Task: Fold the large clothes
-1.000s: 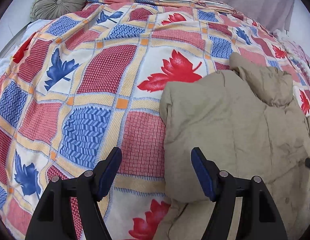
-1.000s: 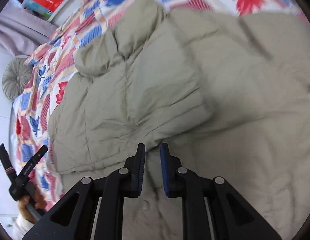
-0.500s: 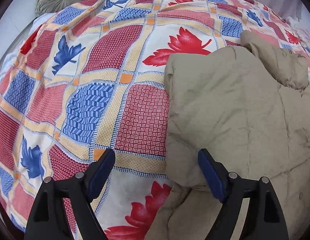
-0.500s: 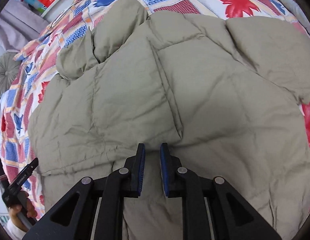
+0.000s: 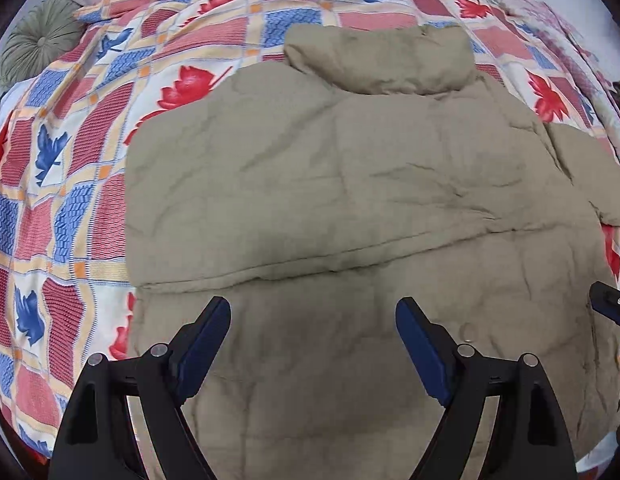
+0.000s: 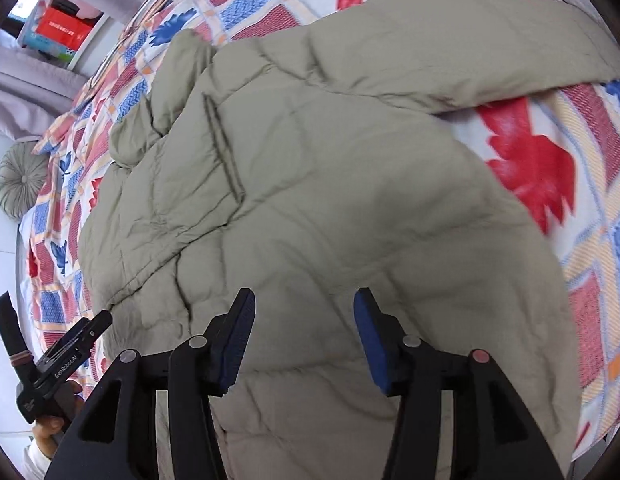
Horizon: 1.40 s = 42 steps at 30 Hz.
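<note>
Nearest, the left gripper (image 5: 313, 330) and right gripper (image 6: 303, 322) both hang with fingers spread wide, holding nothing, over the khaki padded jacket (image 5: 350, 184) lying flat on the patterned bedspread (image 5: 69, 184); its collar (image 5: 380, 58) lies farthest.

bed: leaf-patterned quilt (image 5: 89, 152) | round green cushion (image 5: 37, 46) | grey curtain (image 6: 25, 80) | daylight

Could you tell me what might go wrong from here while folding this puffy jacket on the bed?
1. Both the left gripper and the right gripper are open over the jacket, so a shallow pinch may slip off the thick padding.
2. The sleeve lies spread over the bedspread; it could drag and spoil the fold.
</note>
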### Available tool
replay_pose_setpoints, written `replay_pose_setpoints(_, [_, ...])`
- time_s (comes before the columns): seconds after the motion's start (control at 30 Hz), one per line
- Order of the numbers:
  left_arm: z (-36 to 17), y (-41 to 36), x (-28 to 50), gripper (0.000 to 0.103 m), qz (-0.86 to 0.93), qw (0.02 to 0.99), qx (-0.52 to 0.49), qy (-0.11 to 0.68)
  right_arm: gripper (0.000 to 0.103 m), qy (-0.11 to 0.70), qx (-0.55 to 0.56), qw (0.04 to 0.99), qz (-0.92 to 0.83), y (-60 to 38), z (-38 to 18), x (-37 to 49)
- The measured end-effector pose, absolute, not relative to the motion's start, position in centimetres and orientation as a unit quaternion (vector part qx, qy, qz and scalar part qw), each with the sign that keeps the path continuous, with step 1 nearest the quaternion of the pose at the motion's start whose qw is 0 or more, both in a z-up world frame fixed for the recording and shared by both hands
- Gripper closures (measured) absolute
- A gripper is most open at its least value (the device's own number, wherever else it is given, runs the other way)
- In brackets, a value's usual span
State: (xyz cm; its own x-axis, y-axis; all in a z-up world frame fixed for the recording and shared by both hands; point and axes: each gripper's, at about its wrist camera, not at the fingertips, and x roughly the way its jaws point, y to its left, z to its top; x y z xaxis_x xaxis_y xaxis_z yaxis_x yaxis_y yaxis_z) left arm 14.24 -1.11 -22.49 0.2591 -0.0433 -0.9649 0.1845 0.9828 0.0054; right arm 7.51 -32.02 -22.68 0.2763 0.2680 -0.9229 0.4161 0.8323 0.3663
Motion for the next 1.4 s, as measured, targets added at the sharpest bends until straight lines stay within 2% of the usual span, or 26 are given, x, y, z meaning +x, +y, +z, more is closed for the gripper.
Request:
replay_pose_setpoints(0.3, [-22.0, -9.1, 13.2, 0.016, -0.100, 0.787, 0.067, 0.605, 0.041, 0.574, 0.334, 0.744, -0.070, -38.5, -21.7, 5.4])
replay_pose_setpoints(0.33, [-21.8, -9.8, 13.2, 0.001, -0.104, 0.787, 0.069, 0.604, 0.039, 0.571, 0.340, 0.743, -0.075, -39.6, -21.6, 5.0])
replay_pose_setpoints(0.4, [-21.5, -11.2, 13.1, 0.000, -0.109, 0.791, 0.068, 0.599, 0.028, 0.563, 0.352, 0.742, -0.086, -41.7, -21.4, 4.4])
replay_pose_setpoints(0.63, [-21.6, -15.9, 13.0, 0.000, -0.126, 0.782, 0.073, 0.606, 0.027, 0.535, 0.388, 0.739, -0.129, -49.1, -21.6, 3.4])
replay_pose_setpoints(0.7, [-21.9, -17.0, 12.9, 0.000, -0.119, 0.784, 0.082, 0.604, 0.017, 0.520, 0.417, 0.733, -0.138, -51.8, -22.1, 3.2])
replay_pose_setpoints(0.9, [-22.2, -19.4, 12.5, 0.000, -0.110, 0.788, 0.106, 0.596, 0.016, 0.473, 0.504, 0.702, -0.171, -58.7, -24.5, 3.3])
replay_pose_setpoints(1.33, [-22.8, -21.7, 12.0, 0.000, -0.124, 0.767, 0.066, 0.627, 0.017, 0.371, 0.584, 0.697, -0.189, -67.7, -26.9, 7.9])
replay_pose_setpoints(1.37, [-22.8, -21.7, 12.1, 0.000, -0.120, 0.768, 0.065, 0.625, 0.017, 0.364, 0.594, 0.692, -0.189, -68.2, -27.0, 8.1])
replay_pose_setpoints(1.4, [-22.7, -21.7, 12.2, 0.000, -0.117, 0.770, 0.064, 0.624, 0.023, 0.358, 0.604, 0.687, -0.190, -68.7, -27.1, 8.1])
